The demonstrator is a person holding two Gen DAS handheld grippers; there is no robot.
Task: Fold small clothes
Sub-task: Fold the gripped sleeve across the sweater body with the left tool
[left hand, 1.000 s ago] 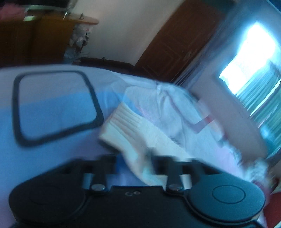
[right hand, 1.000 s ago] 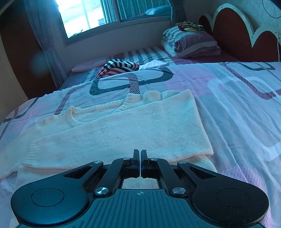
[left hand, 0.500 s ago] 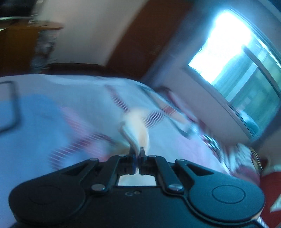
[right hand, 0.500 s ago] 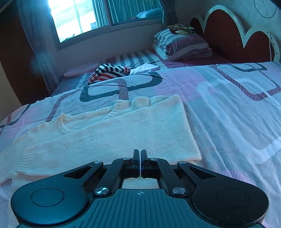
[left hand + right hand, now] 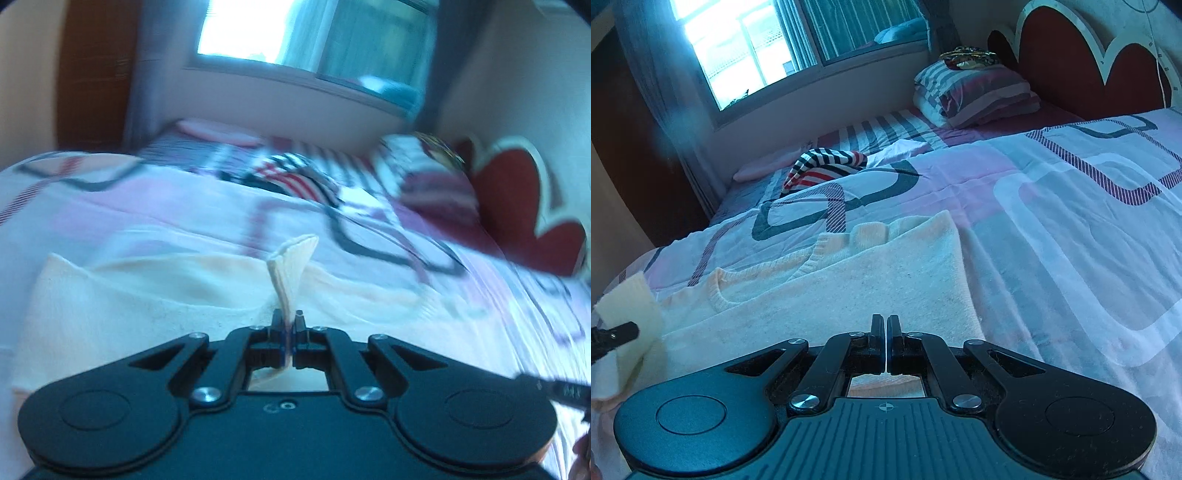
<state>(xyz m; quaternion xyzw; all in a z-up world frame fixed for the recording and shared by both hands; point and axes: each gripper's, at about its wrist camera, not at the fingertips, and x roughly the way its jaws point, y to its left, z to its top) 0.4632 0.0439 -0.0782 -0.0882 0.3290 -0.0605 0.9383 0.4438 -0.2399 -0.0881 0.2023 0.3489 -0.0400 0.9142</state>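
Sweater (image 5: pixel 849 291) flat on bed (image 5: pixel 1071 221), mid sleeve-fold: left gripper (image 5: pixel 287 323) pinches lifted cuff (image 5: pixel 291 266); right gripper (image 5: pixel 886 332), jaws together, apparently pins hem. Next: lay cuff across body w/o bunching.

No readable words, brands or numbers show in either view. The only marks are a small crosshair symbol (image 5: pixel 885 407) moulded on the body of the right claw (image 5: pixel 886 325), and a tiny embossed mark (image 5: pixel 273 407) on the left claw (image 5: pixel 287 318) body, too small to read.
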